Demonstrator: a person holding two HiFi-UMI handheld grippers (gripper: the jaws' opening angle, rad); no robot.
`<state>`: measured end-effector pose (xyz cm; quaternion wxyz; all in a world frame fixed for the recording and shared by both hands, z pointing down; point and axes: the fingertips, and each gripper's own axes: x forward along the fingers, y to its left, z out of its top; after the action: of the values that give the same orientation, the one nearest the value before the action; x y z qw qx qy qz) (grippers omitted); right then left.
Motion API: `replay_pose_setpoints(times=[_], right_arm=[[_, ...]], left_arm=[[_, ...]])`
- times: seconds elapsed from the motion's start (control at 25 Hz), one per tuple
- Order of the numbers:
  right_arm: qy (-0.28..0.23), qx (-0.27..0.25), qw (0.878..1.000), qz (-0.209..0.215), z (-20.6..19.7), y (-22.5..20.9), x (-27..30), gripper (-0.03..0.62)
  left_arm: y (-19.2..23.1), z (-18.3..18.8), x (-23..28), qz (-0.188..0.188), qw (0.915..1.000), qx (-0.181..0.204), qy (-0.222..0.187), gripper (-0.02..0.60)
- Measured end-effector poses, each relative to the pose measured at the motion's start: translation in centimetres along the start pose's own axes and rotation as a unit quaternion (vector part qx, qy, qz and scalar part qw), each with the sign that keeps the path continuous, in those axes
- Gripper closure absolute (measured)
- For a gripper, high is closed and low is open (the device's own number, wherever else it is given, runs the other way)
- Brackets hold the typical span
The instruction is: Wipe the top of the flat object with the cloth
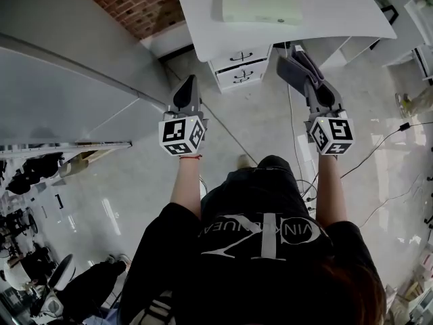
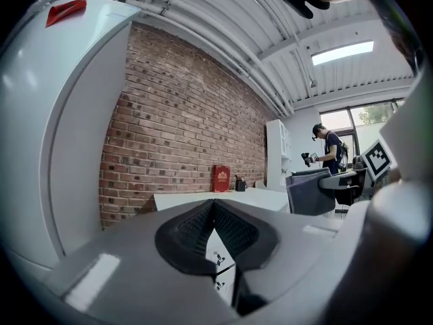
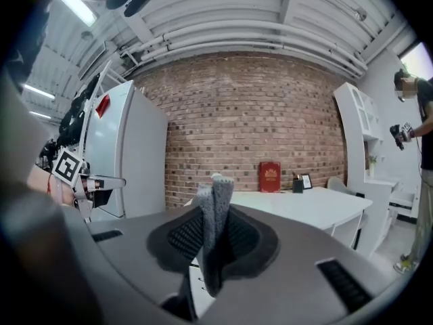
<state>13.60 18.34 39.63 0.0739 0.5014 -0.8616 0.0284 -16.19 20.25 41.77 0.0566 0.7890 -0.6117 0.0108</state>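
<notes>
clamping a grey cloth (image 3: 216, 196), the right gripper (image 3: 215, 230) faces the desk (image 1: 331, 9); left gripper (image 2: 214, 217) has jaws together.

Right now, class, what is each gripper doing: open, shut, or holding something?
Left gripper: shut, nothing between its jaws.
Right gripper: shut on the grey cloth.

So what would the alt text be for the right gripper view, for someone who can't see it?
The right gripper has its two dark jaws closed on a folded grey cloth that sticks up between them. Beyond stand a white desk and a brick wall.
</notes>
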Motion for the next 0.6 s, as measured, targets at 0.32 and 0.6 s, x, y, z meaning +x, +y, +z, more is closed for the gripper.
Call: replay_pose_setpoints(times=[0.32,0.6], right_arm=[[0.007,-0.005,1.000,-0.006,0.4,-0.7,2.1,0.543],[0.001,-0.002,1.000,0.001,0.5,-2.3,6.2,0.543]], left_arm=[[0.8,-0.1,2.2,-0.008,1.0000,-0.003,0.003,0.571],[2.9,-0.3,5.5,0.002,1.0000,-0.004,0.004,0.569]])
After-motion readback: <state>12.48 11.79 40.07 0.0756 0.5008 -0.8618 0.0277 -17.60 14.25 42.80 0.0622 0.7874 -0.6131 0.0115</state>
